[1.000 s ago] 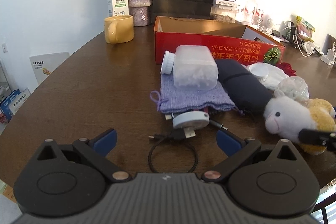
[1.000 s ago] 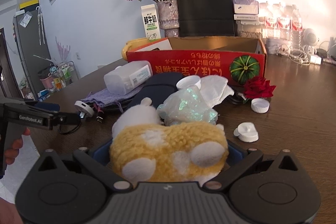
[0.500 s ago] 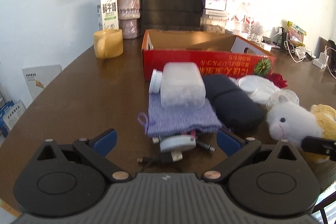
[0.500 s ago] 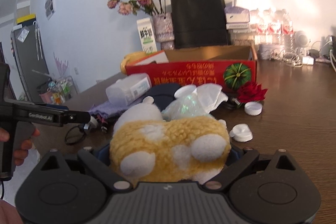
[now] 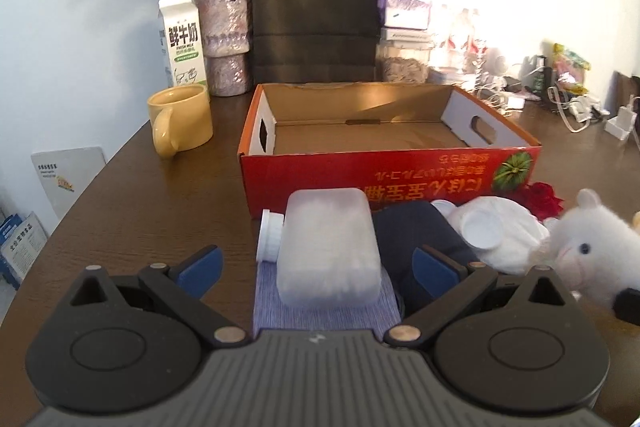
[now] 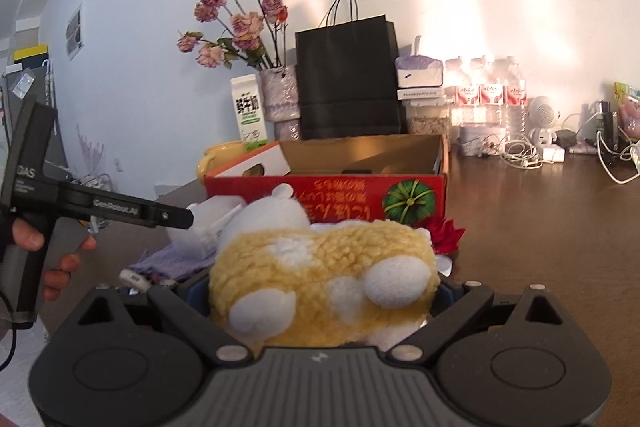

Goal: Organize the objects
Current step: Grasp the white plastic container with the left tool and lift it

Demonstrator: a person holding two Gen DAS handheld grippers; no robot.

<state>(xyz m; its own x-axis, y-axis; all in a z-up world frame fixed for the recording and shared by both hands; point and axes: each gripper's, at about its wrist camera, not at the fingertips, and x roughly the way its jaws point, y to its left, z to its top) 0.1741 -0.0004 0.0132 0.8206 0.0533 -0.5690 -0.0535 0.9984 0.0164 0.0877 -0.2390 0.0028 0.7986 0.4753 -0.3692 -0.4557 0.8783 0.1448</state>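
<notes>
A yellow and white plush toy [image 6: 320, 267] fills the jaws of my right gripper [image 6: 320, 291], which is shut on it; its white head [image 5: 592, 247] shows at the right of the left wrist view. My left gripper [image 5: 316, 265] is open, with its blue pads on either side of a translucent plastic bottle [image 5: 328, 247] and clear of it. The bottle lies on a purple cloth pouch [image 5: 324, 311], beside a dark navy pouch [image 5: 412, 231]. Just behind them stands an open red cardboard box [image 5: 384, 175] with nothing visible inside.
A white crumpled cloth [image 5: 508, 231] and a red rose [image 5: 540, 195] lie by the box's right front corner. A yellow mug [image 5: 184, 123], milk carton [image 5: 182, 43], vase [image 5: 228, 39] and black paper bag [image 5: 316, 15] stand behind. Cables [image 5: 576, 107] crowd the far right. The table edge curves along the left.
My left gripper has moved forward past the cable and round disc until the bottle lies between its fingers. My right gripper has risen a little with the plush toy in it.
</notes>
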